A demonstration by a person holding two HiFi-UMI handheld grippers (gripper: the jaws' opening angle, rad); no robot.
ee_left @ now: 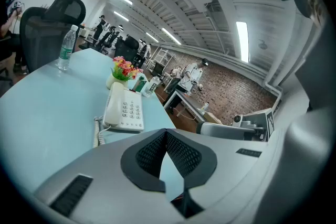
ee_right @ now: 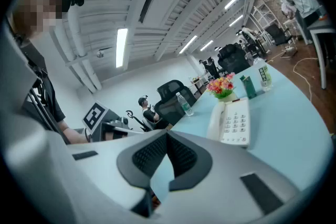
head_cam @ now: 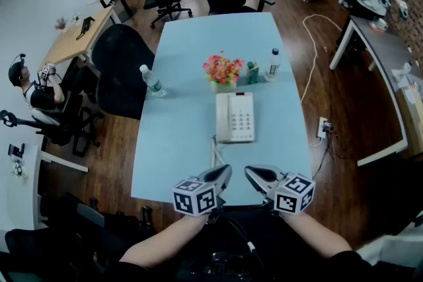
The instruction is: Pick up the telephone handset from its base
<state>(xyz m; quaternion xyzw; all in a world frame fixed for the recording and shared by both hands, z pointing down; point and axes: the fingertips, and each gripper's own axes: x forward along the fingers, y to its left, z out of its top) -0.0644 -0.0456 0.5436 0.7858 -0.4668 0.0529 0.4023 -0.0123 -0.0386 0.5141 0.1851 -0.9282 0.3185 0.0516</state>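
Down at the near edge of the light blue table (head_cam: pixel 178 142), both grippers hang side by side, well short of the telephone (head_cam: pixel 235 117). The left gripper (head_cam: pixel 227 170) has its jaws pinched fully together with nothing in them. The right gripper (head_cam: pixel 247 170) looks the same, pads meeting at the tips, empty. That telephone sits flat around the middle of the table, pretty much straight ahead of the two of them, keypad on its right half. The handset (head_cam: pixel 223 117) is lying in its cradle along the telephone's left side, not touched by anything, and the coiled cord (head_cam: pixel 214 152) trails off the near left corner toward the grippers. Just past it there's a pot of flowers (head_cam: pixel 223 69), a small green bottle (head_cam: pixel 252 72) right beside that, and a clear water bottle (head_cam: pixel 273 64) next along. Another water bottle (head_cam: pixel 152 81) stands near the table's left edge, with a black office chair (head_cam: pixel 122 69) pulled up on that side.
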